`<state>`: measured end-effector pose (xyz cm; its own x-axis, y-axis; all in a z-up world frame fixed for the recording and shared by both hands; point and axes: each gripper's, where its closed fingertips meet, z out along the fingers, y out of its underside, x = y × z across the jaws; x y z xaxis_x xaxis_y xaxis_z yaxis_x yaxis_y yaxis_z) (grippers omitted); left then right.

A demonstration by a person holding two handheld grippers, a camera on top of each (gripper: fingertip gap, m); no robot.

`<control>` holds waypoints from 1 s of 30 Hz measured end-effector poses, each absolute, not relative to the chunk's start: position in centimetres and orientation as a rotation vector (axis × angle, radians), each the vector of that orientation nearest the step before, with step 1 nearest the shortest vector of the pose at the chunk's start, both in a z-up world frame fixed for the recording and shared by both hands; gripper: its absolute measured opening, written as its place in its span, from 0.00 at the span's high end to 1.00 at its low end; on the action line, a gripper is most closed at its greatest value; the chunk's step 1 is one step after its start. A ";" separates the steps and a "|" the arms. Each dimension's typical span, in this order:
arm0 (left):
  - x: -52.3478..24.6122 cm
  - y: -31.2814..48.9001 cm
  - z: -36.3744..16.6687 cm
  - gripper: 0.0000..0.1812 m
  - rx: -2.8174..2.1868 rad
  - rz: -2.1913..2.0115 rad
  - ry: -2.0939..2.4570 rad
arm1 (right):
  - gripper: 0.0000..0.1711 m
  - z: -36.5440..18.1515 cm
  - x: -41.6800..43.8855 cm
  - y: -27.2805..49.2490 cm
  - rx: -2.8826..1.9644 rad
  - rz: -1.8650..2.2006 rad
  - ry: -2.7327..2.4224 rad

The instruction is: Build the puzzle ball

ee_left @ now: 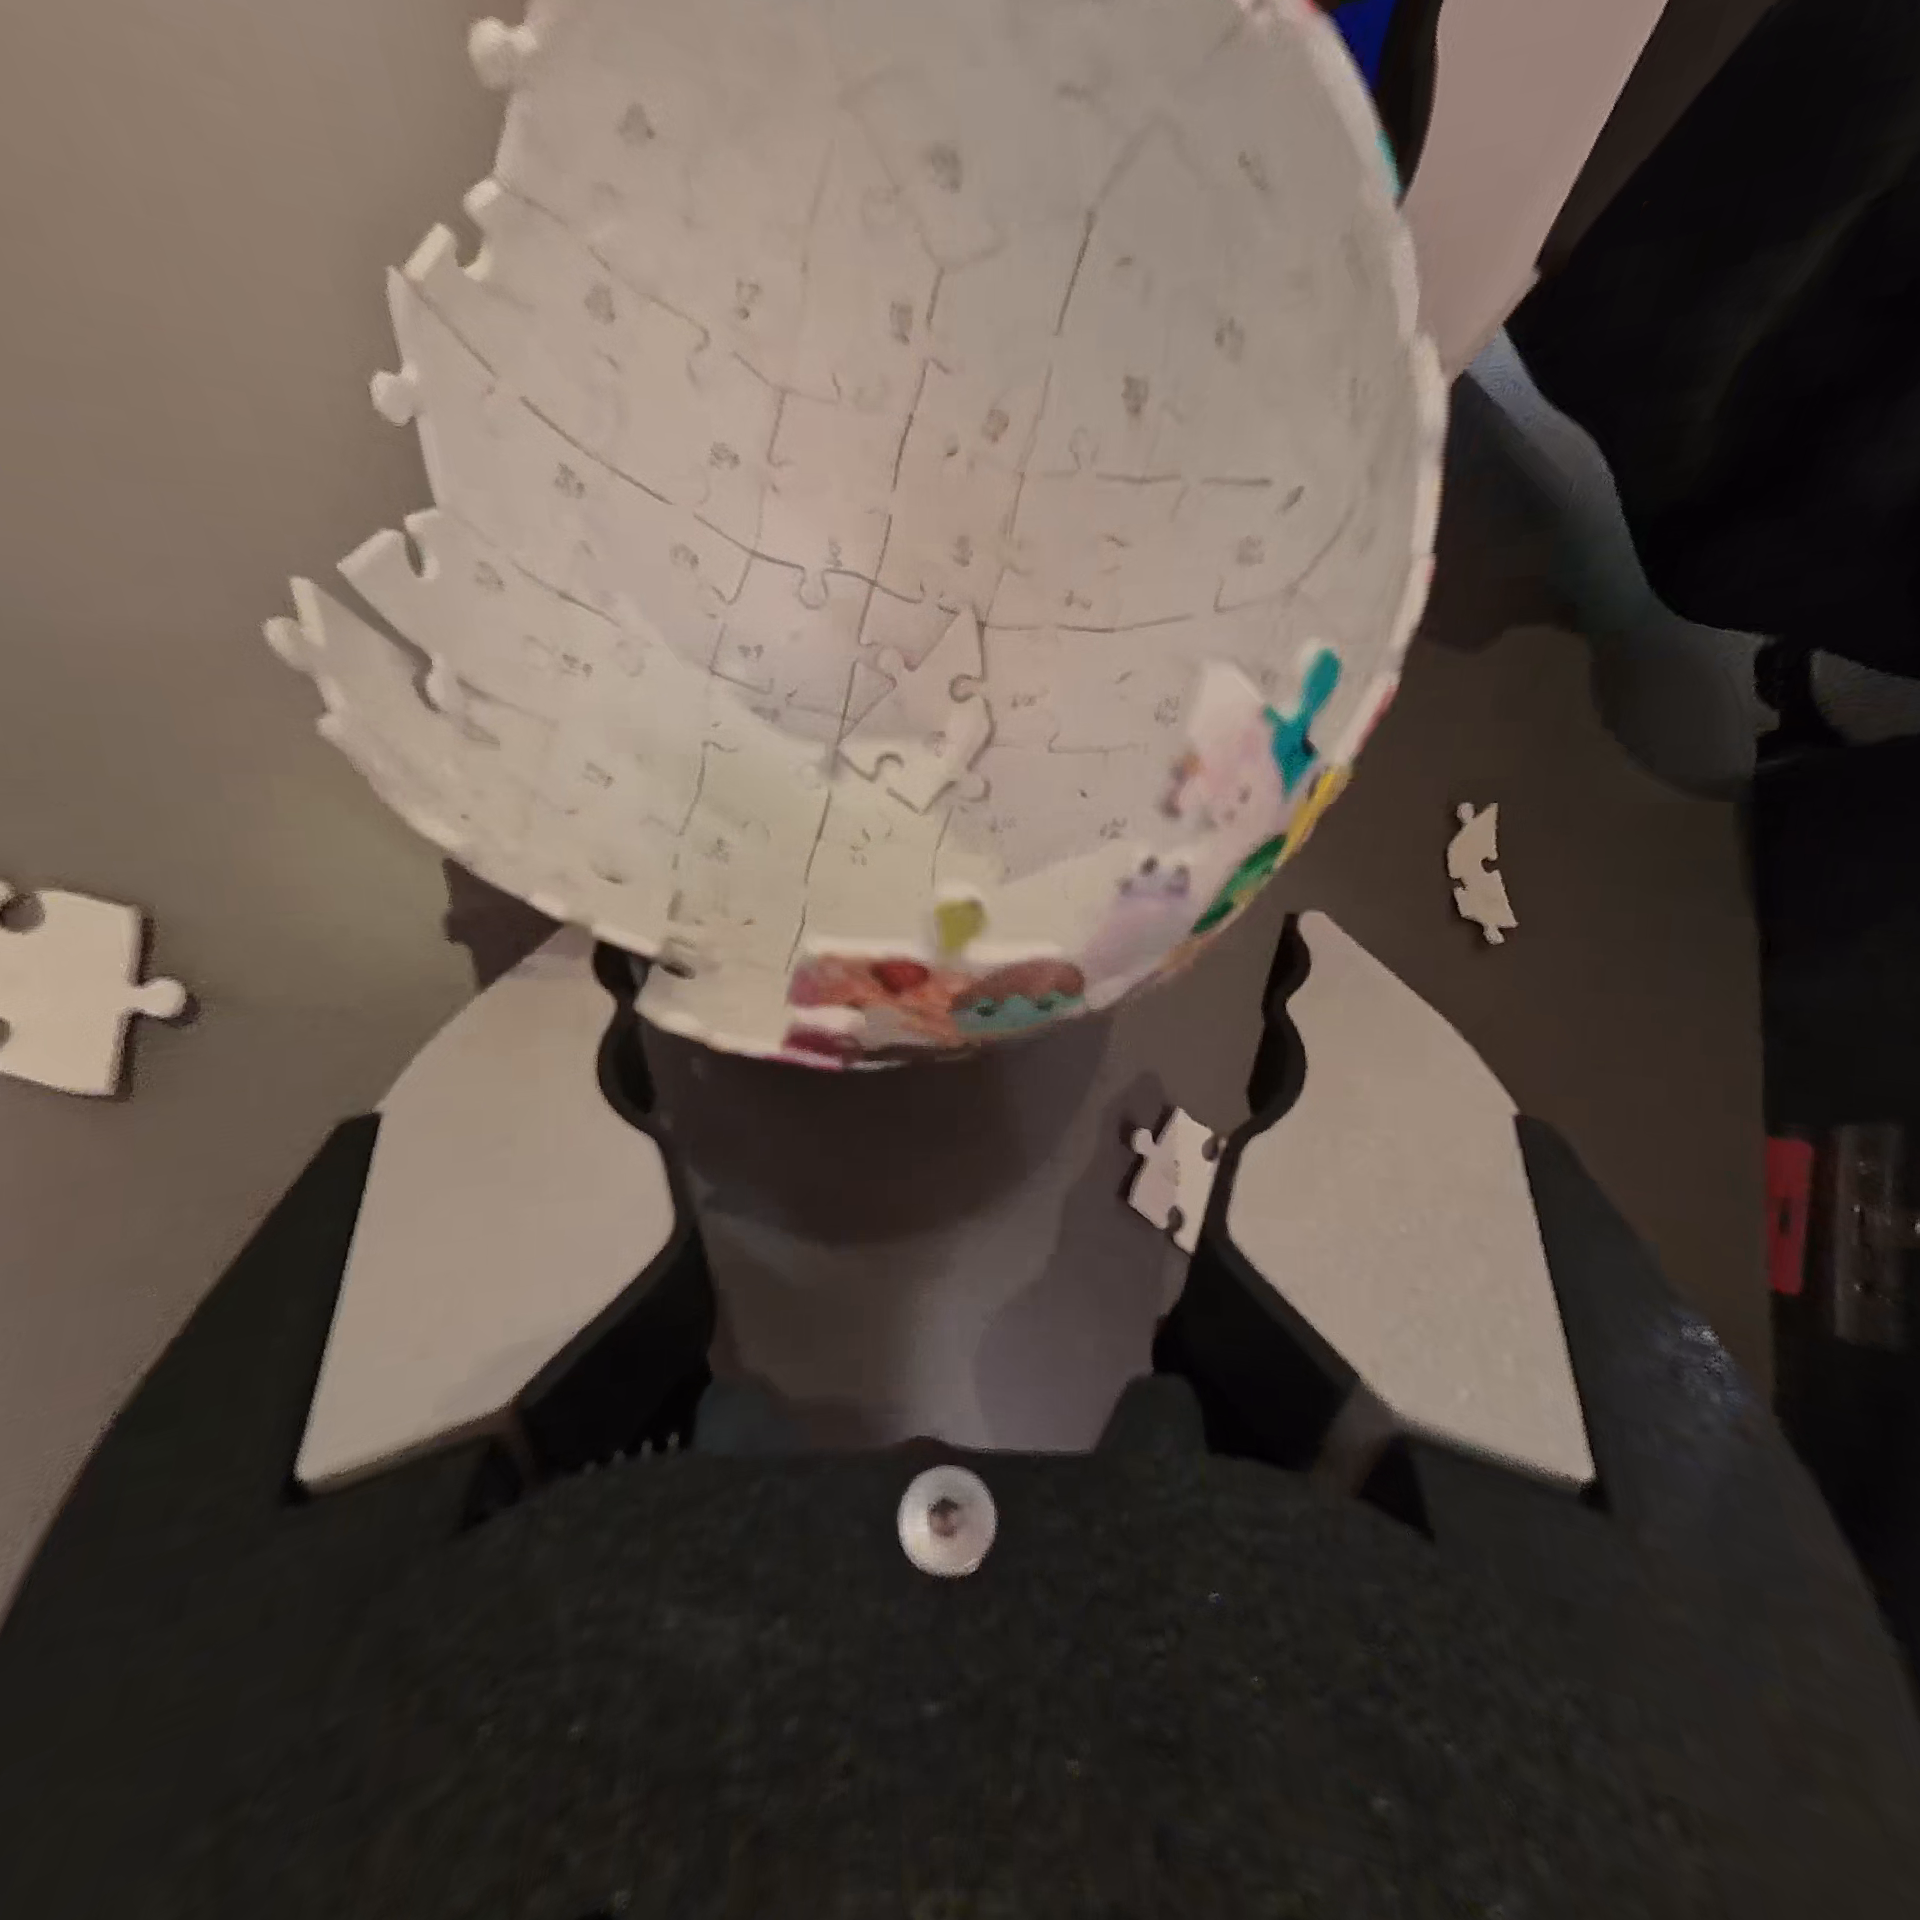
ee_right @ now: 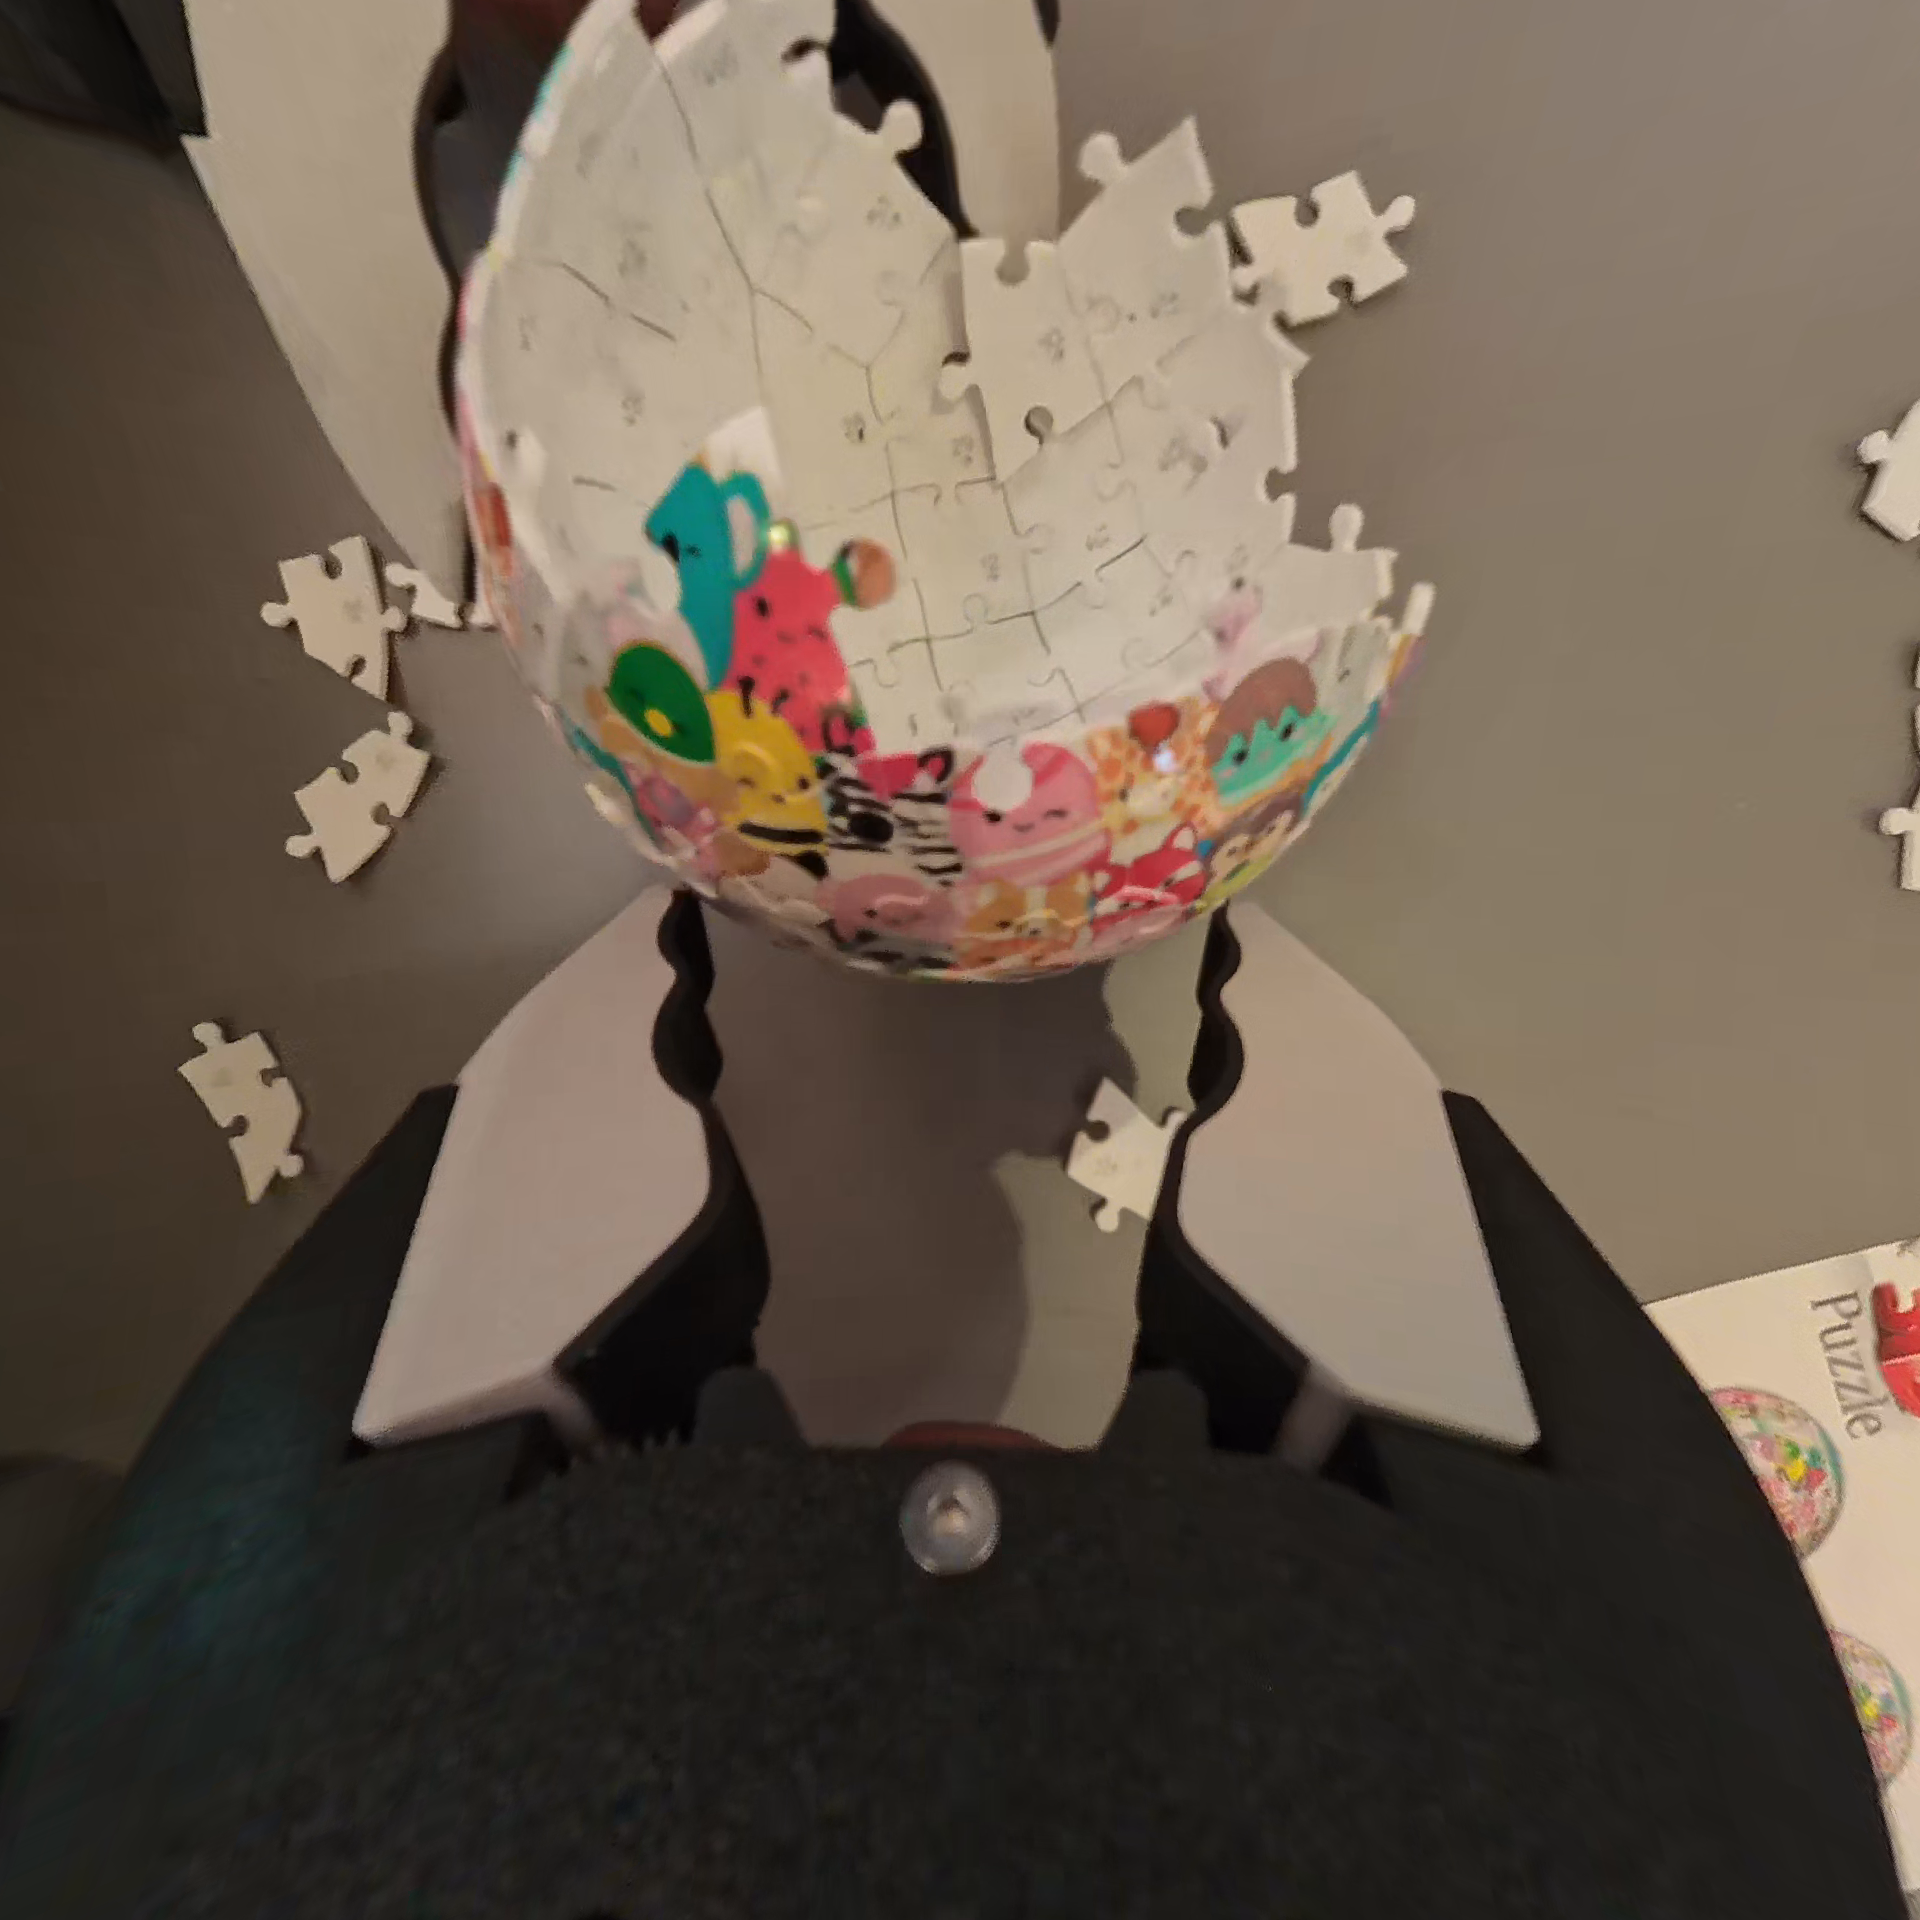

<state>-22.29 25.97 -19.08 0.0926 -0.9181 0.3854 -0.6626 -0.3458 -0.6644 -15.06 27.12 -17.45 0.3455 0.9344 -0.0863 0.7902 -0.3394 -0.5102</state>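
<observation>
The half-built puzzle ball [ee_left: 935,468] is an open shell, white inside with colourful cartoon figures outside [ee_right: 987,831]. Its rim is jagged, with a notch at the far side [ee_right: 997,260]. My left gripper [ee_left: 956,945] has its jaws wide apart, and the fingertips [ee_left: 623,997] press the ball's lower near side. My right gripper [ee_right: 951,920] faces it from the opposite side, jaws also wide, with the fingertips [ee_right: 1221,966] against the ball's lower curve. The left gripper's finger [ee_right: 301,312] shows behind the ball, and the right gripper's finger [ee_left: 1475,208] shows beside it.
Loose white pieces lie on the grey table: one at the left [ee_left: 73,987], one by my left gripper's right finger [ee_left: 1174,1174], one far right [ee_left: 1481,873], and several around the ball [ee_right: 343,613] [ee_right: 1320,249] [ee_right: 1122,1153]. A printed leaflet [ee_right: 1787,1455] lies at the lower right.
</observation>
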 end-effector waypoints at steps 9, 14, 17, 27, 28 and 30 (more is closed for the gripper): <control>-23.8 25.6 -18.9 0.45 -2.081 -1.245 1.454 | 0.45 -18.0 -14.0 27.1 -2.219 0.569 -1.378; -23.8 24.6 -18.8 0.46 -2.068 -1.258 1.452 | 0.48 -19.8 -14.1 24.7 -2.311 0.459 -1.197; -23.4 24.0 -18.7 0.46 -2.061 -1.268 1.444 | 0.45 -20.5 -15.4 25.0 -2.330 0.365 -1.072; -20.7 20.2 -18.7 0.47 -2.017 -1.335 1.504 | 0.46 -19.3 -14.1 27.5 -2.274 0.350 -1.226; -20.4 19.8 -18.6 0.47 -2.008 -1.340 1.514 | 0.46 -19.3 -13.7 27.8 -2.279 0.342 -1.270; -20.3 19.3 -18.8 0.46 -2.013 -1.322 1.537 | 0.45 -19.2 -12.7 28.4 -2.286 0.313 -1.324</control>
